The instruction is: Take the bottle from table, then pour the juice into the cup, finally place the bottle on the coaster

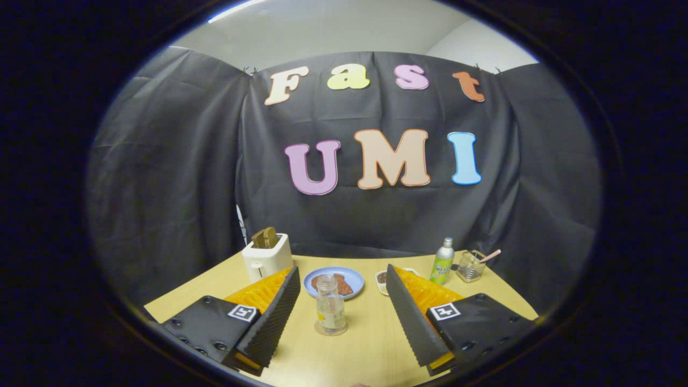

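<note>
A small clear bottle (pixel 330 307) with a little pale liquid in its base stands upright on a round see-through coaster (pixel 331 328) on the wooden table (pixel 371 349). It sits between my two fingers, nearer the left one, and touches neither. My gripper (pixel 343 271) is open wide, with its fingertips reaching just past the bottle. A clear glass cup (pixel 470 267) with a pink stick in it stands far off beyond the right finger.
A blue plate (pixel 352 277) with brown food lies just behind the bottle. A white toaster (pixel 266 257) with toast stands at the back left. A small white dish (pixel 382 280) and a green and silver can-bottle (pixel 443 262) stand at the back right.
</note>
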Tool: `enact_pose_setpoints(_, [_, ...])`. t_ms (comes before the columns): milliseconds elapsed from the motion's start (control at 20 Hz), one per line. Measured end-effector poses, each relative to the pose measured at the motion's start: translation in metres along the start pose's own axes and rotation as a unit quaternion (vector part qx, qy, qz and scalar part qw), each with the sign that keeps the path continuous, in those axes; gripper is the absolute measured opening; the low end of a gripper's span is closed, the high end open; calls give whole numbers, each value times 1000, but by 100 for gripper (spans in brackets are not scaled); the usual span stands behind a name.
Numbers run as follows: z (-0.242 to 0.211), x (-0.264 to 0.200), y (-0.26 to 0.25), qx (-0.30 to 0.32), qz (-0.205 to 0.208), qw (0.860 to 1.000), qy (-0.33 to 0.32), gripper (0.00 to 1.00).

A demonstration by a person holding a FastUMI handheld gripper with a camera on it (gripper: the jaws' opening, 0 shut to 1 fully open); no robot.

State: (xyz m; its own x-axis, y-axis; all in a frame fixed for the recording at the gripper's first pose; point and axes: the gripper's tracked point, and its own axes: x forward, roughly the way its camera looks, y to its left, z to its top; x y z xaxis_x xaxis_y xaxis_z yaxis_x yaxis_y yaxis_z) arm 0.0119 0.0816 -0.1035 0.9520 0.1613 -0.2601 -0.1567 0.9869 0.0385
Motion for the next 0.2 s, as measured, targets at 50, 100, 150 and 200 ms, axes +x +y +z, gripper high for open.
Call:
enact_pose_setpoints(50, [4, -7, -6, -1, -8, 1000, -5, 100])
enact_pose_setpoints(100, [7, -11, -9, 0, -12, 1000, -10, 100])
enact_pose_setpoints(150, [9, -15, -13, 3, -17, 1000, -11, 100])
enact_pose_setpoints(200, [9, -17, -15, 7, -20, 1000, -12, 100])
